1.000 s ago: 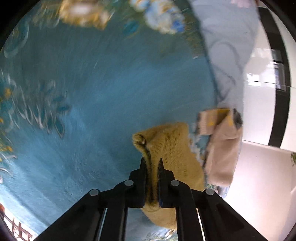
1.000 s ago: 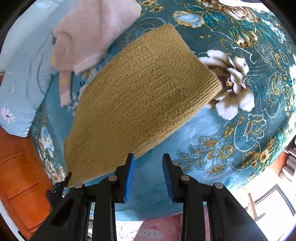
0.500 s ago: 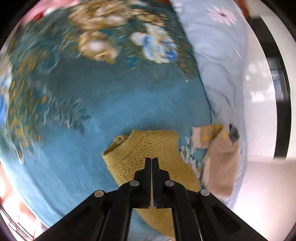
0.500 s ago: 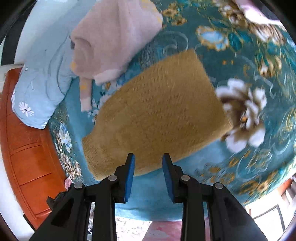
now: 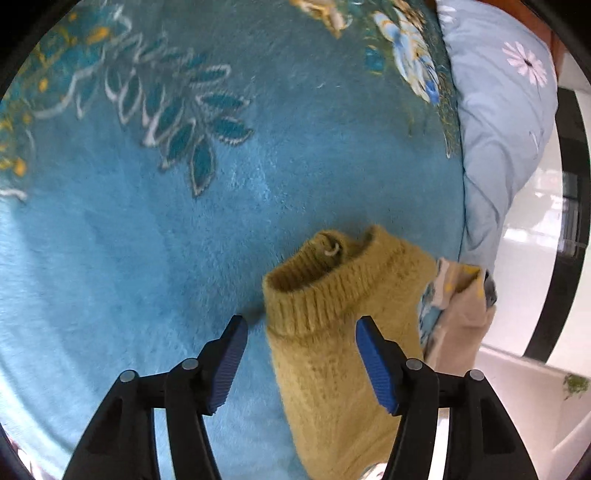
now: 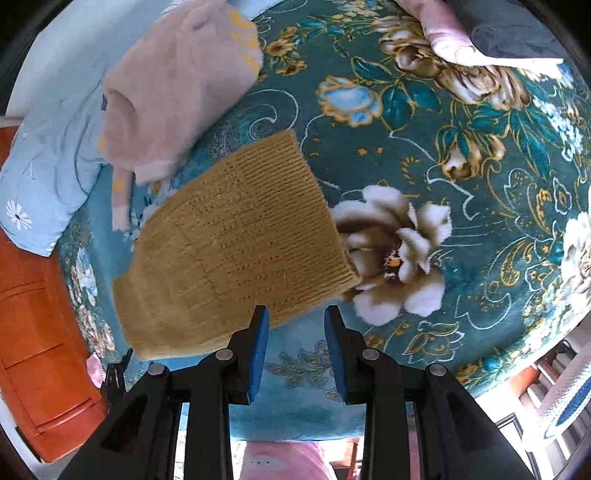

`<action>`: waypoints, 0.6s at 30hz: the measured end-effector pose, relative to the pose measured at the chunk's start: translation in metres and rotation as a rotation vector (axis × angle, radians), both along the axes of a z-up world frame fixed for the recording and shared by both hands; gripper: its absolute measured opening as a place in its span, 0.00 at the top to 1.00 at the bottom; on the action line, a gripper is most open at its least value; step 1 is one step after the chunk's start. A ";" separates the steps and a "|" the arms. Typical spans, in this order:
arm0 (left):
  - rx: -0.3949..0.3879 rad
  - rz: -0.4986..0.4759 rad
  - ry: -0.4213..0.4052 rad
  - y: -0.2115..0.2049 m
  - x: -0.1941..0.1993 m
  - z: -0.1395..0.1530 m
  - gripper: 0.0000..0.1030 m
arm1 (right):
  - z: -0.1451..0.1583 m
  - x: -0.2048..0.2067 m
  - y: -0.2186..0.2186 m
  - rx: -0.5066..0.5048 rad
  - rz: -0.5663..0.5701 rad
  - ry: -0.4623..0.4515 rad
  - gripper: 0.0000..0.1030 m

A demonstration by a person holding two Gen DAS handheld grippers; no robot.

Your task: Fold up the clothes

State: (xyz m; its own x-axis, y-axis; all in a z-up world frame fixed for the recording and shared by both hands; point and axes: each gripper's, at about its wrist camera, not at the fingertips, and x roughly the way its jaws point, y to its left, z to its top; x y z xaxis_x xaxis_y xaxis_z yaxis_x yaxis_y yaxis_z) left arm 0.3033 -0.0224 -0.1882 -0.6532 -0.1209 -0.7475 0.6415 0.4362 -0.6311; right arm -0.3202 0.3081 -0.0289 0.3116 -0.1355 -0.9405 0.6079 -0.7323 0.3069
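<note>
Bed, covered by a teal flowered blanket (image 6: 424,122), fills both views. The yellow sweater (image 6: 236,247) lies flat on it, folded to a compact block; all places below are relative to the sweater.

Blue pillow (image 6: 48,173): beyond its far side, at the bed's edge, touching the pink garment. Pink folded garment (image 6: 177,81): just beside the sweater, corner overlapping or touching it; I cannot tell which. Open blanket lies wide on the side away from both, around the white flower print (image 6: 395,254), which meets the ribbed hem.

Left claw (image 5: 299,354): released, having just opened; the collar end (image 5: 332,280) sits between the blue pads without touching them. Right claw (image 6: 295,332): partly open, empty, above the sweater's near edge.

Only the left view shows the collar opening, with bare blanket beside it. Only the right view shows the hem, an orange wooden cabinet (image 6: 33,350) past the bed edge, and grey-pink bedding (image 6: 491,33) far off.
</note>
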 end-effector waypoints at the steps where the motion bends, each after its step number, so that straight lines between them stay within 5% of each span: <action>1: -0.008 0.014 0.010 0.000 -0.001 -0.002 0.37 | 0.000 0.003 -0.002 0.006 0.010 0.004 0.69; 4: -0.026 0.013 0.018 -0.001 -0.007 -0.003 0.41 | 0.000 0.015 -0.009 0.024 0.031 0.006 0.69; 8: -0.003 0.006 -0.009 -0.004 -0.008 -0.004 0.84 | 0.005 0.032 -0.029 0.016 0.085 0.015 0.69; 13: -0.045 -0.066 -0.072 -0.002 -0.018 0.025 0.87 | 0.007 0.047 -0.044 -0.008 0.128 -0.002 0.69; 18: -0.270 -0.295 -0.160 0.004 -0.070 0.110 0.87 | 0.005 0.048 -0.048 -0.040 0.119 -0.040 0.69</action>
State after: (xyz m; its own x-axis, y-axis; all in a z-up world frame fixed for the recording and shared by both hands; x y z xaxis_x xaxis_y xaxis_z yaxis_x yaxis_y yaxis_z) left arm 0.2332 -0.0188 -0.0784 -0.5676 -0.1513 -0.8093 0.8129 0.0528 -0.5800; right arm -0.2724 0.2602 -0.0238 0.3648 -0.1320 -0.9217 0.6768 -0.6422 0.3599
